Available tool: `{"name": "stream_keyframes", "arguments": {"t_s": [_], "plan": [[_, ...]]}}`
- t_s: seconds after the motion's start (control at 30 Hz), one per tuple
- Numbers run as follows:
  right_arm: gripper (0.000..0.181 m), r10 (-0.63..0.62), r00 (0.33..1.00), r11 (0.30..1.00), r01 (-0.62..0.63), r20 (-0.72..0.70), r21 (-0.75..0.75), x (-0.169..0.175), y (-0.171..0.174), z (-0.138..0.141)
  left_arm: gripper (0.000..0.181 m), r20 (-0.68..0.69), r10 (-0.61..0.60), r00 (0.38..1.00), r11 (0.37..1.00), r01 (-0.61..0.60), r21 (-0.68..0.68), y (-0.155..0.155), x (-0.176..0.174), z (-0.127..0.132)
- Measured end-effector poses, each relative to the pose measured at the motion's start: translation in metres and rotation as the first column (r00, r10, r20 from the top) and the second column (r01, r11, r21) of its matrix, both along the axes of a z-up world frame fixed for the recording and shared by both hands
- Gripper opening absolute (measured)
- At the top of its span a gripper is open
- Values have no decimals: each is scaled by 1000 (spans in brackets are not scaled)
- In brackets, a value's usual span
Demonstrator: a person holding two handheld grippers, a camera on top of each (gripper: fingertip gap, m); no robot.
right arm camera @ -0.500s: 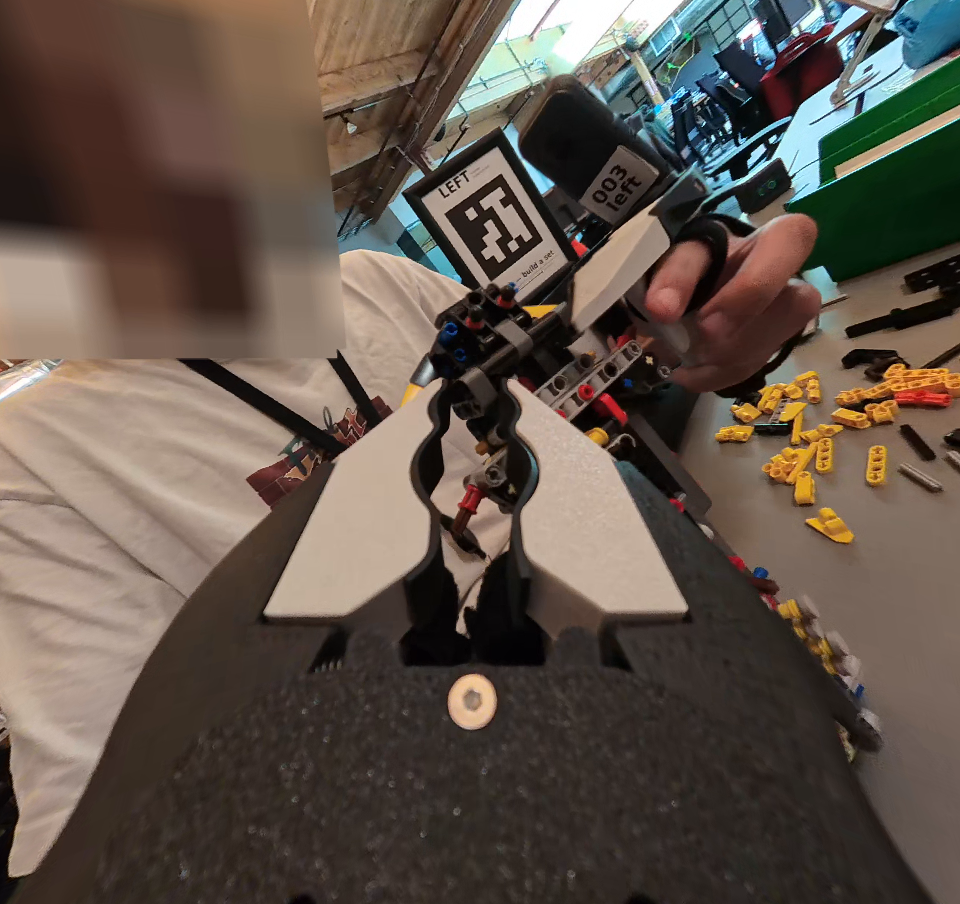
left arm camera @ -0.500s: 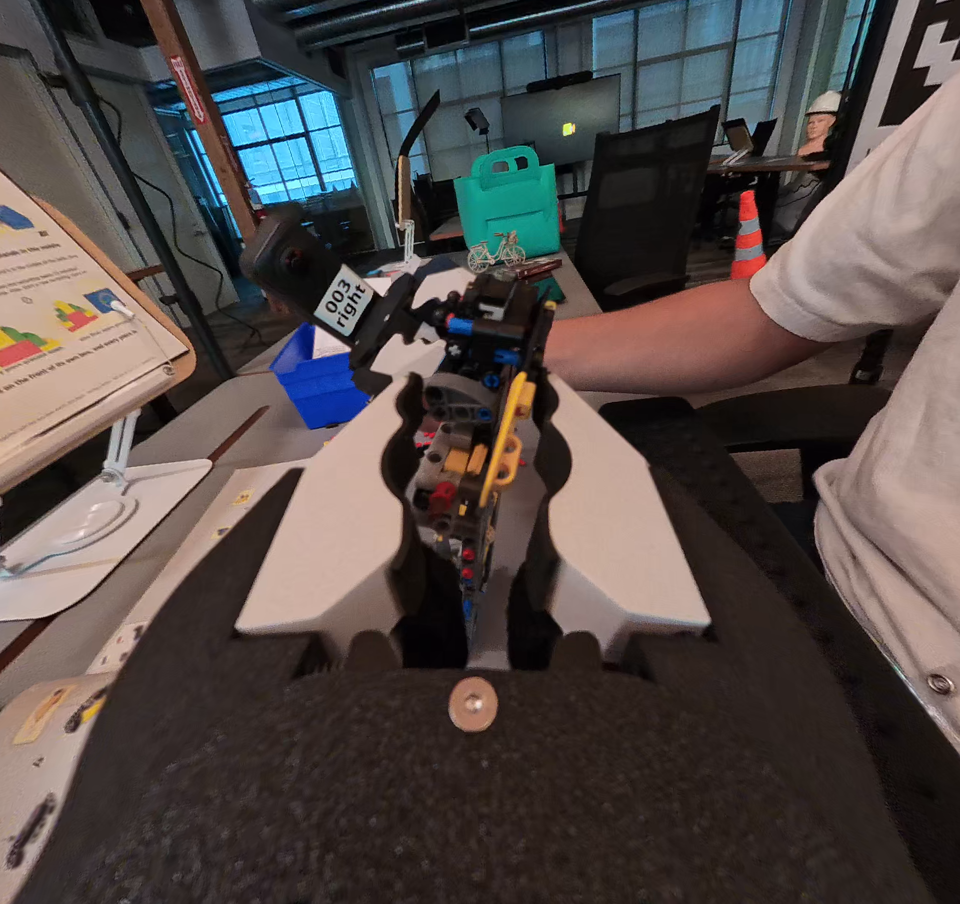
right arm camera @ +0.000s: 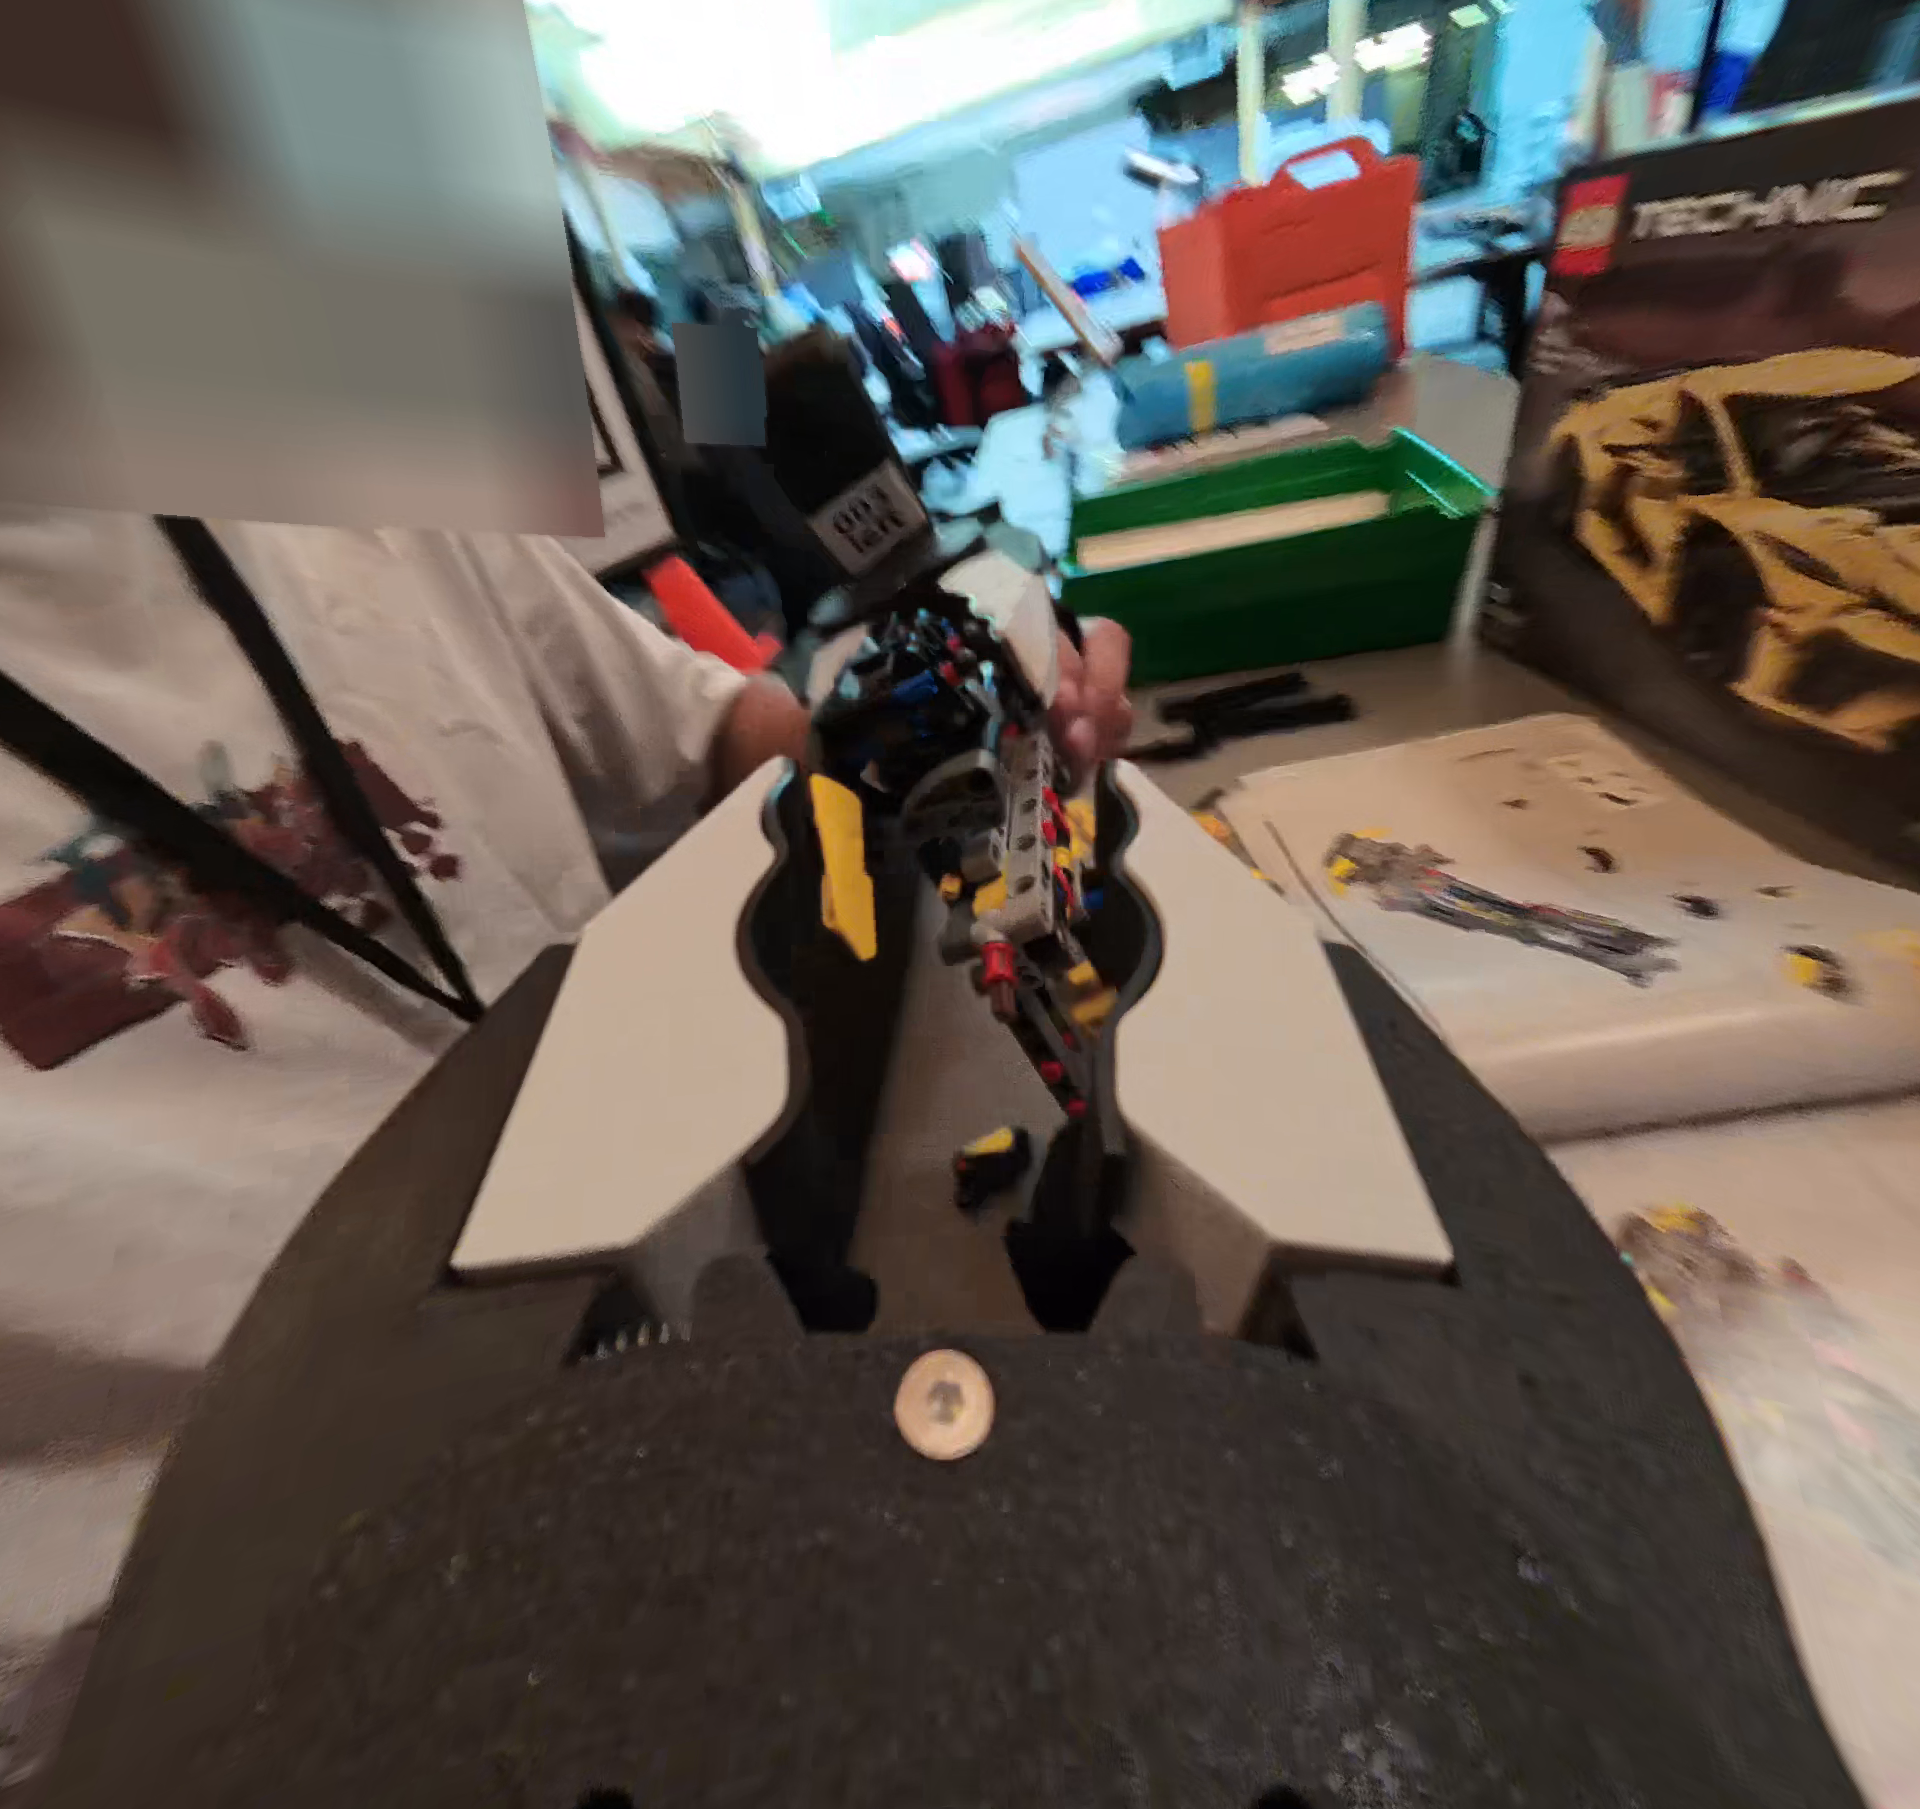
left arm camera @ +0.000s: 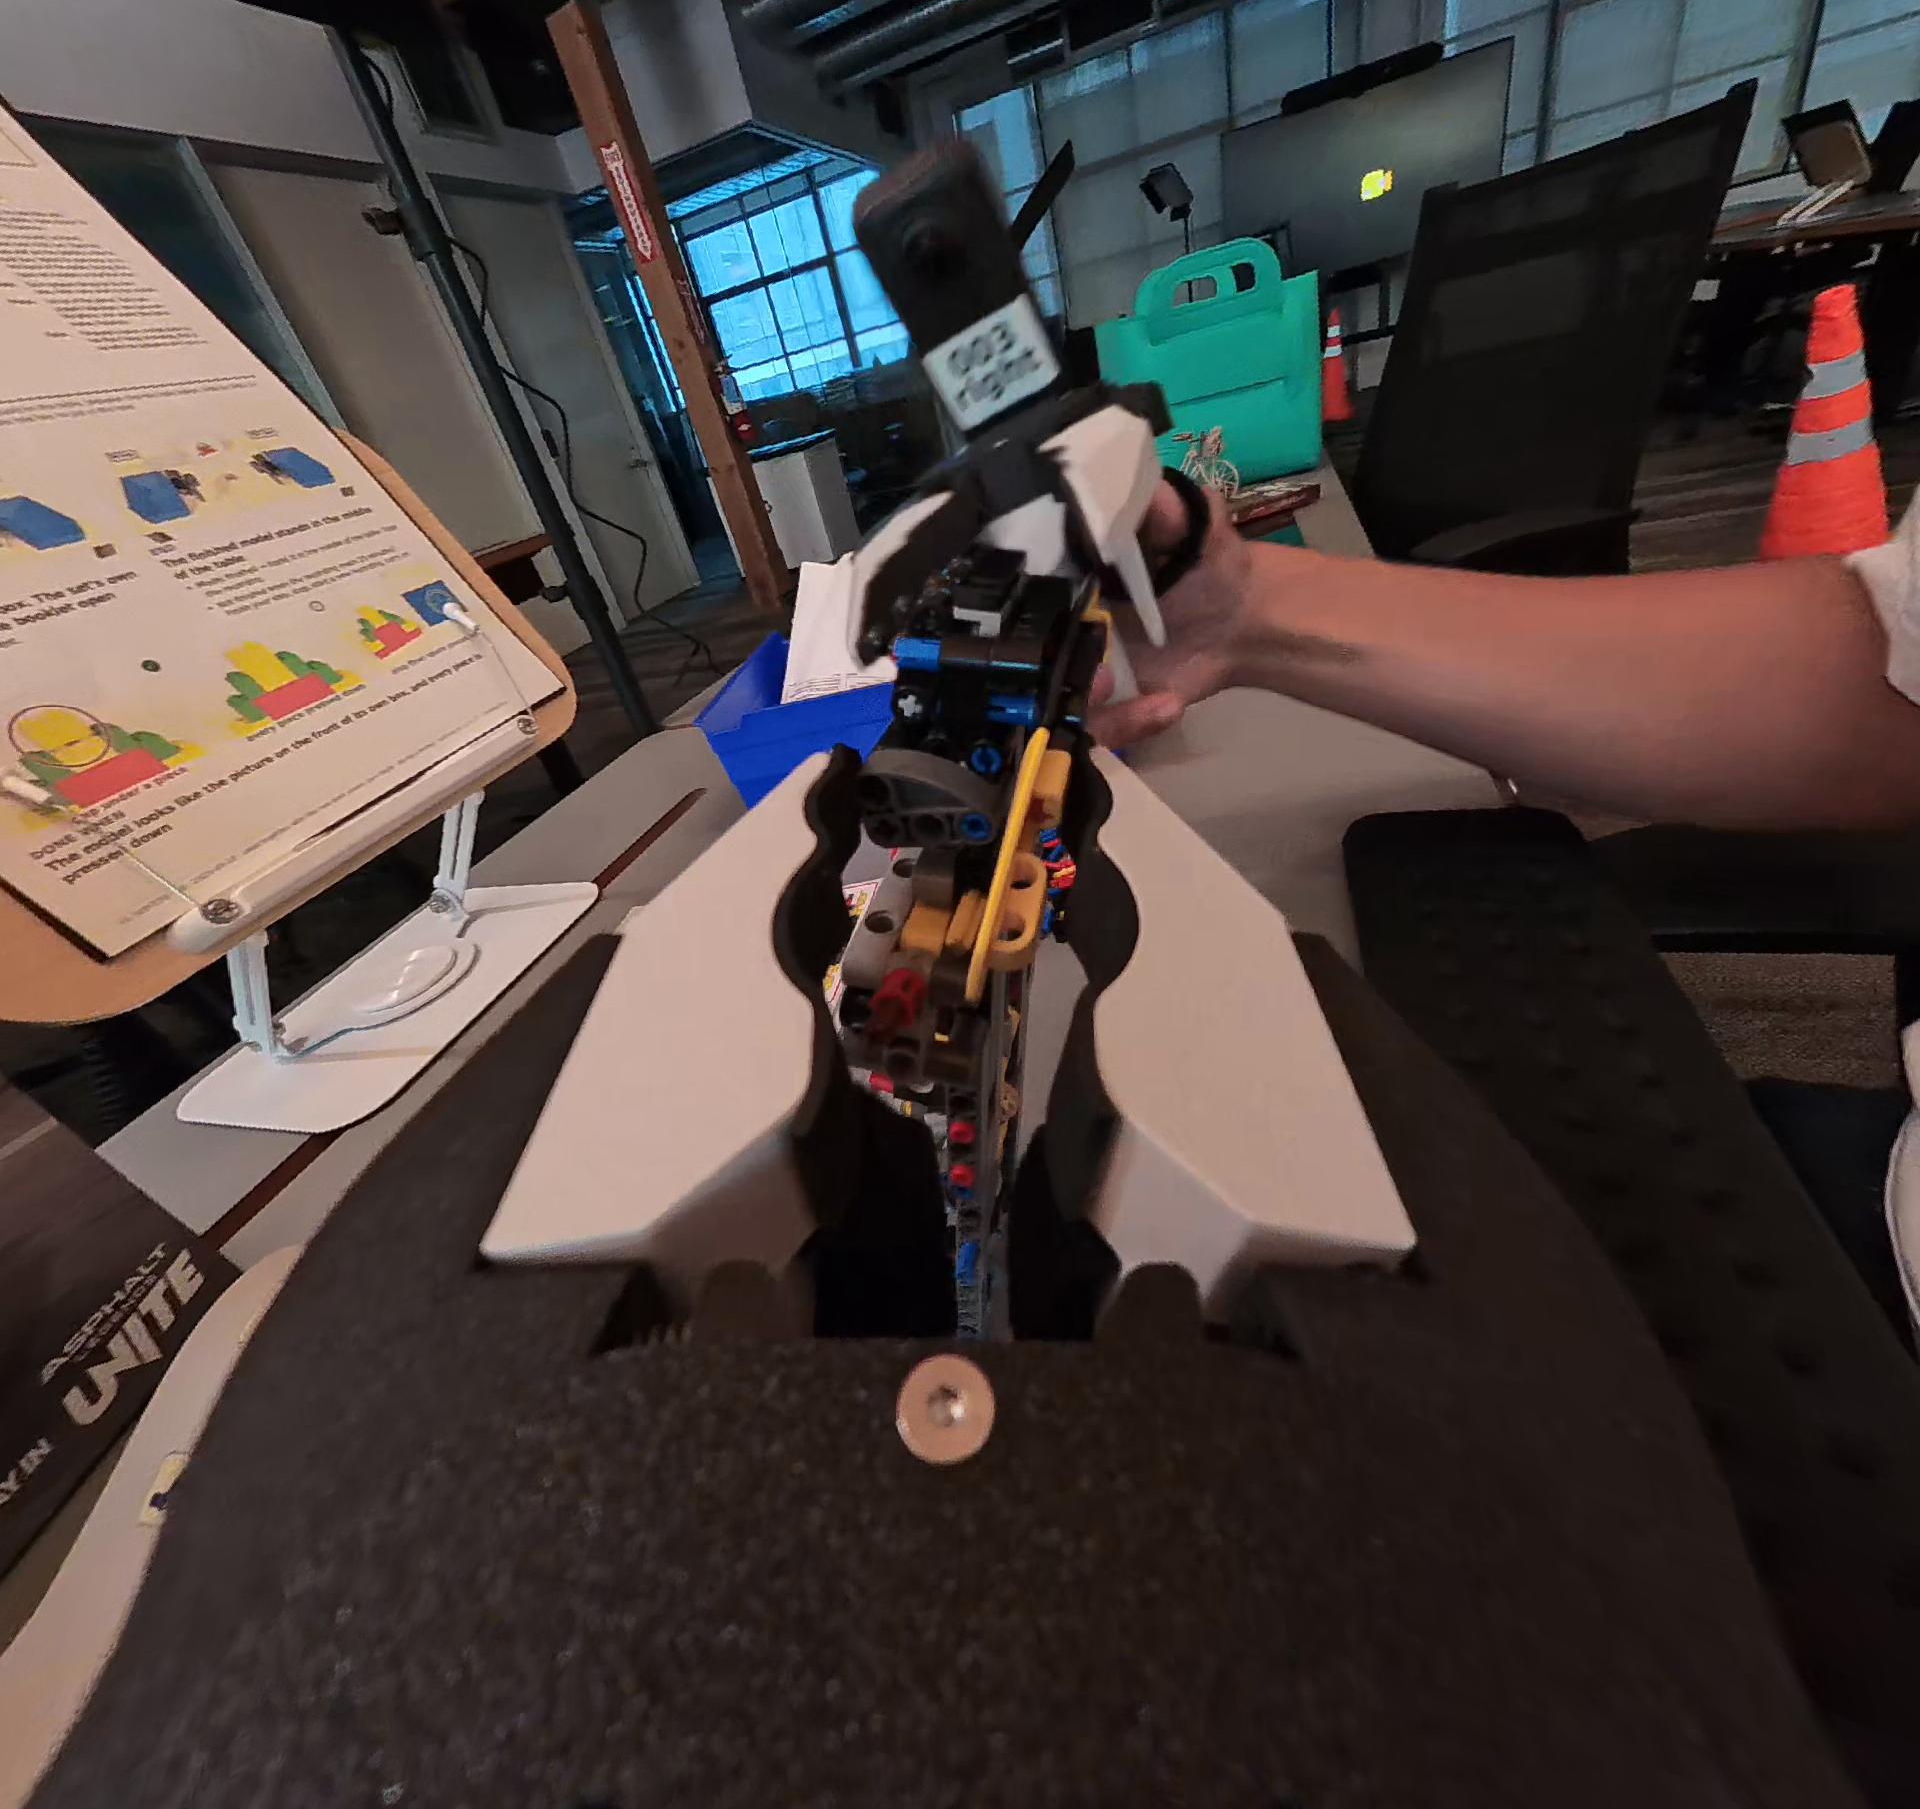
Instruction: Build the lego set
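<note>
From the left wrist view, the left tongs (left arm camera: pixel 951 938) are closed narrowly on the lego model (left arm camera: pixel 961 886), a long half-built frame of black, grey, yellow and blue parts that runs away between the two fingers and stands clear of the bench (left arm camera: pixel 1278 772). At the model's far end the right tongs (left arm camera: pixel 997 606) reach in from the far side, held by a hand (left arm camera: pixel 1174 616); they are blurred, and whether they pinch the model cannot be told from here. To the left an instruction sheet (left arm camera: pixel 208 554) leans on a white stand (left arm camera: pixel 395 990). A blue bin (left arm camera: pixel 774 720) sits on the bench beyond the model, and a teal bag (left arm camera: pixel 1216 357) and an orange cone (left arm camera: pixel 1829 429) stand farther off to the right.

From the right wrist view, the right tongs (right arm camera: pixel 940 928) stand wide, and the model (right arm camera: pixel 997 876) lies slanted between the fingers, close against the right finger with a clear gap at the left one. A small loose yellow and black piece (right arm camera: pixel 992 1157) lies on the bench (right arm camera: pixel 1434 699) below. The left tongs (right arm camera: pixel 935 637) grip the model's far end. To the right lie an open booklet (right arm camera: pixel 1558 928), the set's box (right arm camera: pixel 1725 471) standing upright, and a green bin (right arm camera: pixel 1278 575) farther off.
</note>
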State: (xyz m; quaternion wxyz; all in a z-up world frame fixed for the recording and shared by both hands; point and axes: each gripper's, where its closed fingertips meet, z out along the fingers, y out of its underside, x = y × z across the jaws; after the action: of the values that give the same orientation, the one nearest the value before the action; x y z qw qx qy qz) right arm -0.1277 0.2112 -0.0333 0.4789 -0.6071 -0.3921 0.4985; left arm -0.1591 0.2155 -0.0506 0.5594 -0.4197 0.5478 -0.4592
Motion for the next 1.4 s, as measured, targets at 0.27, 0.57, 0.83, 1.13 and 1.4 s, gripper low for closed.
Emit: {"name": "stream_keyframes", "arguments": {"t_s": [0.27,0.57,0.83,1.13,1.4], "plan": [[53,-178,949,973,130,260,191,-31,-3,-19,37,2,22,1000,1000,-22,-14,1,-1,0],[40,-175,966,968,134,188,212,-41,9,-10,37,45,-11,999,997,14,-74,9,-12,1],[40,-159,967,979,128,199,157,-43,18,-9,51,31,-83,996,978,87,-188,8,-16,4],[39,-133,976,988,116,173,105,-50,25,-7,33,92,-72,993,969,91,-228,18,-22,16],[36,-135,977,986,116,166,122,-50,27,-7,33,107,-82,991,961,107,-255,20,-23,17]]}}
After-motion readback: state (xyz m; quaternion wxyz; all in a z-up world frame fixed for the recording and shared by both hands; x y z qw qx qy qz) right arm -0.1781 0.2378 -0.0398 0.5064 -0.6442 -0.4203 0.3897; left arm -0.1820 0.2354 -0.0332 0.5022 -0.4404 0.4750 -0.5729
